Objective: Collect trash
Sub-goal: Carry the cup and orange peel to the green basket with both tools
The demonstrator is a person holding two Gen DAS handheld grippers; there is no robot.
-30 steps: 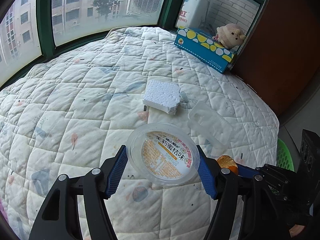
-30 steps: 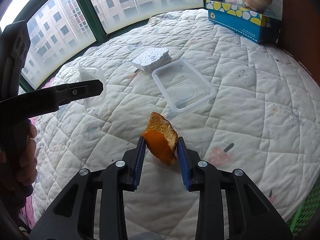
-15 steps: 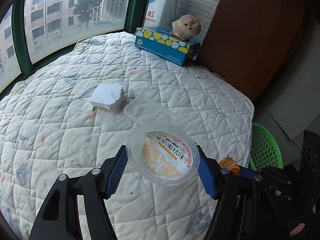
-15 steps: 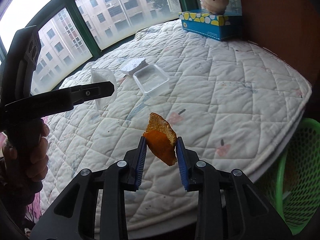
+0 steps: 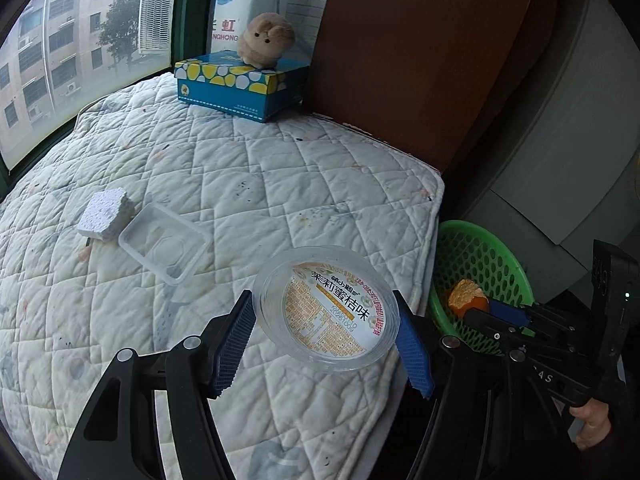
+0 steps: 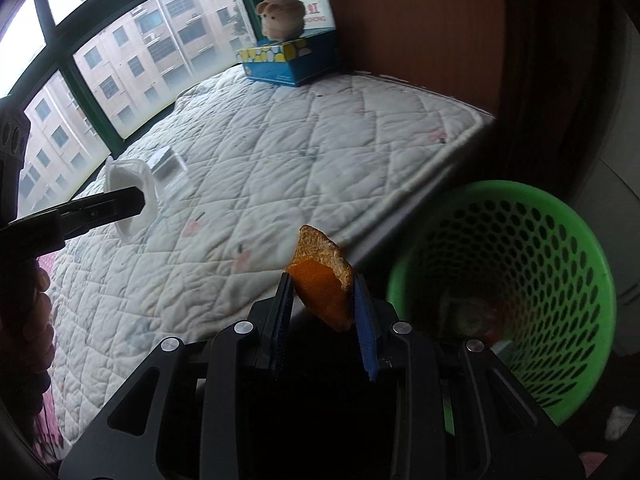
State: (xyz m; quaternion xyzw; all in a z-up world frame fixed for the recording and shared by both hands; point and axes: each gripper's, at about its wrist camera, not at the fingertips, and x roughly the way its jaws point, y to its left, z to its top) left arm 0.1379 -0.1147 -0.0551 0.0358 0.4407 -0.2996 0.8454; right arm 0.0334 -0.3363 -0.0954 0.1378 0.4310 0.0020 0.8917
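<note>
A clear round plastic cup with a printed label is clamped between the blue pads of my left gripper, above the right edge of the quilted mattress. My right gripper is shut on a piece of orange peel. It hangs just left of the green mesh basket on the floor beside the bed. In the left wrist view the peel shows over the basket's rim. A clear plastic tray and a white foam block lie on the mattress.
A blue tissue box with a plush toy on it stands at the mattress's far corner by the window. A brown wooden panel rises behind the bed. Some scraps lie in the basket's bottom. A hand holds the right gripper's handle.
Both grippers have swung right from over the mattress to its edge, each still gripping its item. The green basket has come fully into view, and the peel now hangs beside it.
</note>
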